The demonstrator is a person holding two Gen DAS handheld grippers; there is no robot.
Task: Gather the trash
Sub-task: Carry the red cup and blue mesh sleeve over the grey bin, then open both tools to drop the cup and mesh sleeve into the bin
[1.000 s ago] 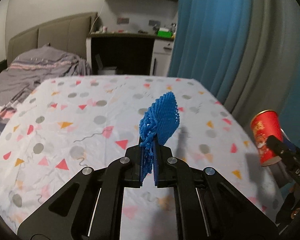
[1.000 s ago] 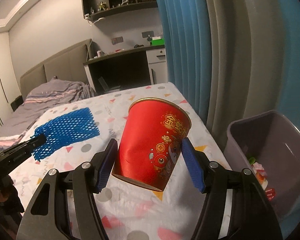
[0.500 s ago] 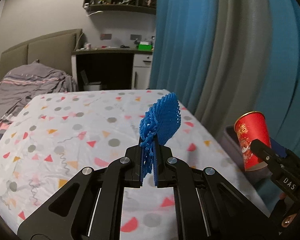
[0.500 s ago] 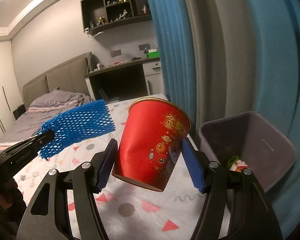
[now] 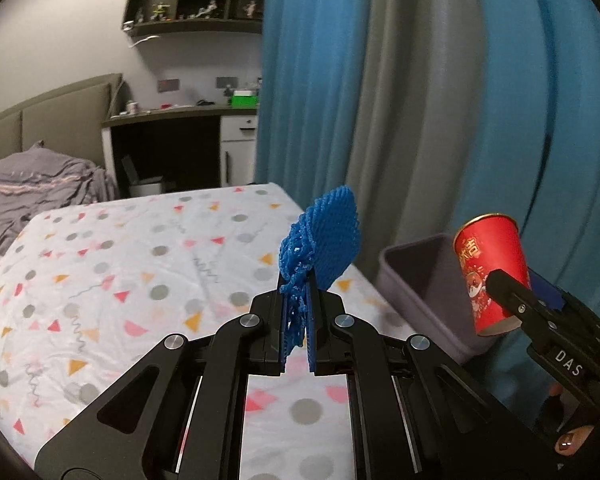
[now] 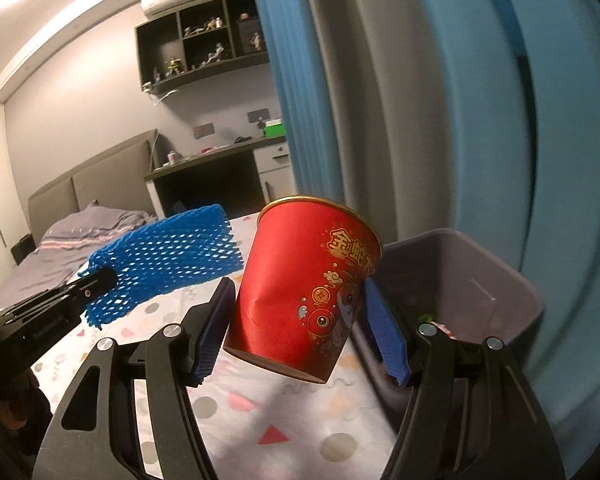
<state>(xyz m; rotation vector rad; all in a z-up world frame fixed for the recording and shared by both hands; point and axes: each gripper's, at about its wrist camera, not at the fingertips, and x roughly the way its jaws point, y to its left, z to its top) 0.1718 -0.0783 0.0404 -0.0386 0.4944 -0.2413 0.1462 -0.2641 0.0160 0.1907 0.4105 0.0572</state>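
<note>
You have two pieces of trash in hand, one per gripper, and one bin to take them. The biggest thing around you is the bed (image 5: 132, 280) with its white sheet of grey dots and coloured triangles; behind it hang the blue and grey curtains (image 5: 380, 100), and further back stand one desk (image 5: 172, 140) and one wall shelf (image 6: 204, 52) of small figures. The grey plastic bin (image 6: 496, 288) sits at the bed's corner against the curtains, with a few scraps showing at its bottom; in the right wrist view the cup and your right gripper's fingers cover part of its near wall.

Your right gripper (image 6: 300, 320) has its blue pads clamped on either side of the red paper cup (image 6: 308, 288), jaws standing wide around it. The cup is one, upright but tilted, gold-rimmed, printed with gold characters and a cartoon figure, and dented on its left side. It hangs in the air just beside the bin.

Your left gripper (image 5: 298, 320) is pressed almost together, pinching one blue foam net sleeve (image 5: 324, 244), a flattened mesh that sticks up past the fingertips above the bed's edge, near the bin.
</note>
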